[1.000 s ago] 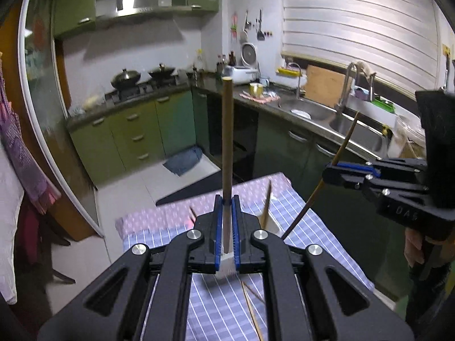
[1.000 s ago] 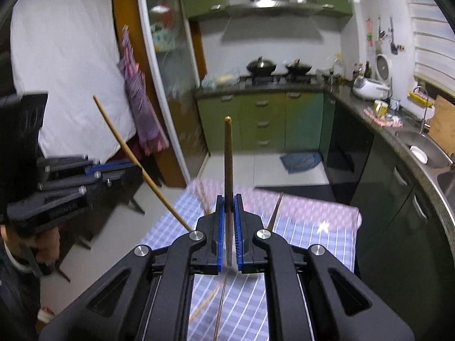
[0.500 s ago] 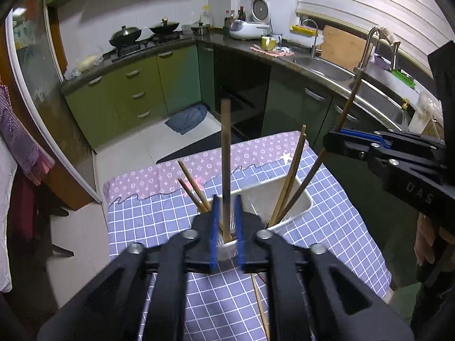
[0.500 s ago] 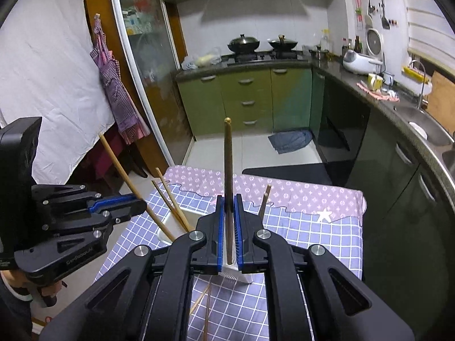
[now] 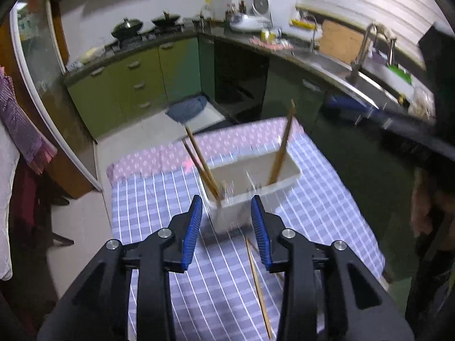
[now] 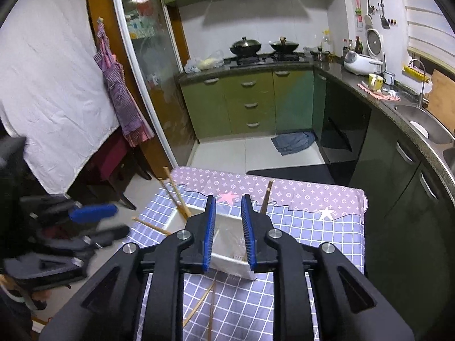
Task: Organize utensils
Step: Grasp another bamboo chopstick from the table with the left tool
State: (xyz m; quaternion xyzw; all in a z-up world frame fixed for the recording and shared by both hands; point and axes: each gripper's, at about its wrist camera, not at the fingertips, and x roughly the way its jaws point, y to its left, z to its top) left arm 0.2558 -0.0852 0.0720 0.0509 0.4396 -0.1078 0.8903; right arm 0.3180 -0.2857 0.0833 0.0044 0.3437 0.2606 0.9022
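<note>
Several chopsticks [image 5: 203, 167] are leaned inside the white bin [image 5: 284, 183]; two more [image 5: 257, 281] are left on the cloth [image 5: 170, 199]. Both the left tongs [image 5: 226, 221] and right tongs [image 6: 229, 234] are spread, empty, just before the bin.

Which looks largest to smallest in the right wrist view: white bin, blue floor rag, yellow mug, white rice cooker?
1. white bin, though it sits nearest the camera and the gripper hides part of it
2. blue floor rag
3. white rice cooker
4. yellow mug

Rag and cooker look close in size; the cooker stands farther back.
</note>
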